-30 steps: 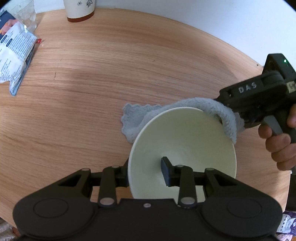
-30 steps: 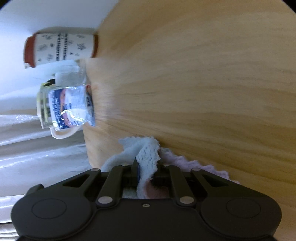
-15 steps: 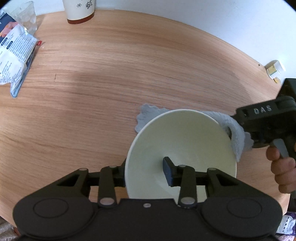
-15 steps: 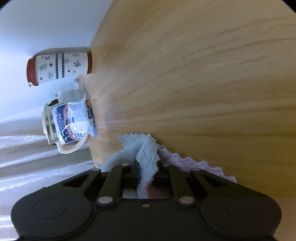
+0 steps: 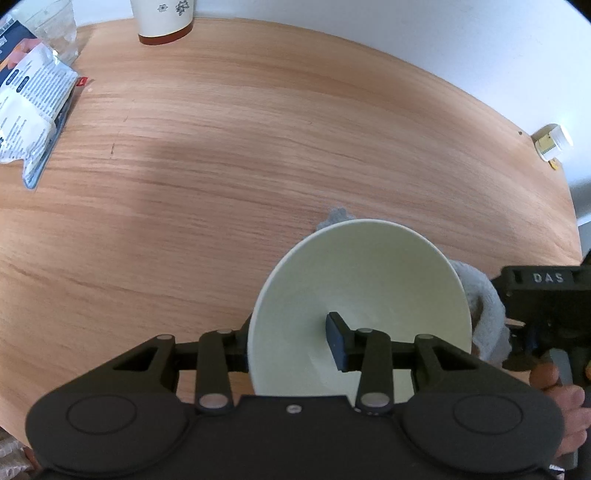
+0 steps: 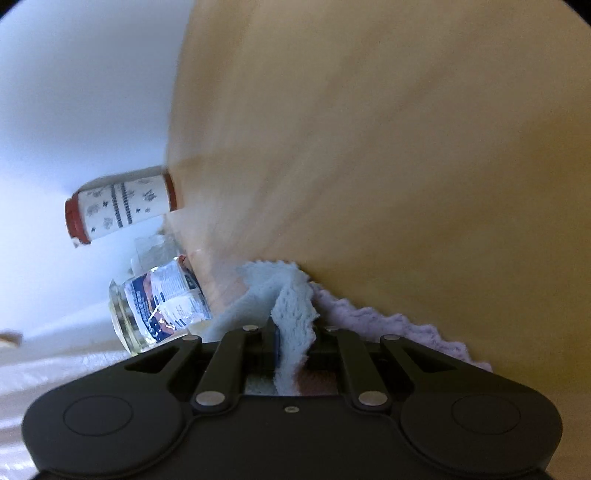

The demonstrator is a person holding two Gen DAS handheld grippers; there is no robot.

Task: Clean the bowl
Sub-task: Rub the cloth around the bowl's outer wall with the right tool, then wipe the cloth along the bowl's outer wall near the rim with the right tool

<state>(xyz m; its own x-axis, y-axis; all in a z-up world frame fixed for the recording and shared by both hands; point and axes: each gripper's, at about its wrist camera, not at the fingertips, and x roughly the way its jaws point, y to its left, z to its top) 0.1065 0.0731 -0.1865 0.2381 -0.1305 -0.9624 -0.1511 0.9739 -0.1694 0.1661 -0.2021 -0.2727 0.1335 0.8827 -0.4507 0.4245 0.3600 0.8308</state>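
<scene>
A round wooden desk [image 5: 258,155] with warm, streaked grain fills the view. Beyond the desk's far edge stands a plain white wall [image 5: 406,33]. Soft daylight falls across the desk, dimmer in a band toward its left side.

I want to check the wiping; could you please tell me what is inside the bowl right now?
Inside the pale bowl only one of the left gripper's fingers shows; the cloth sits outside, beyond the rim. The gripper's body covers the bowl's near part.
</scene>
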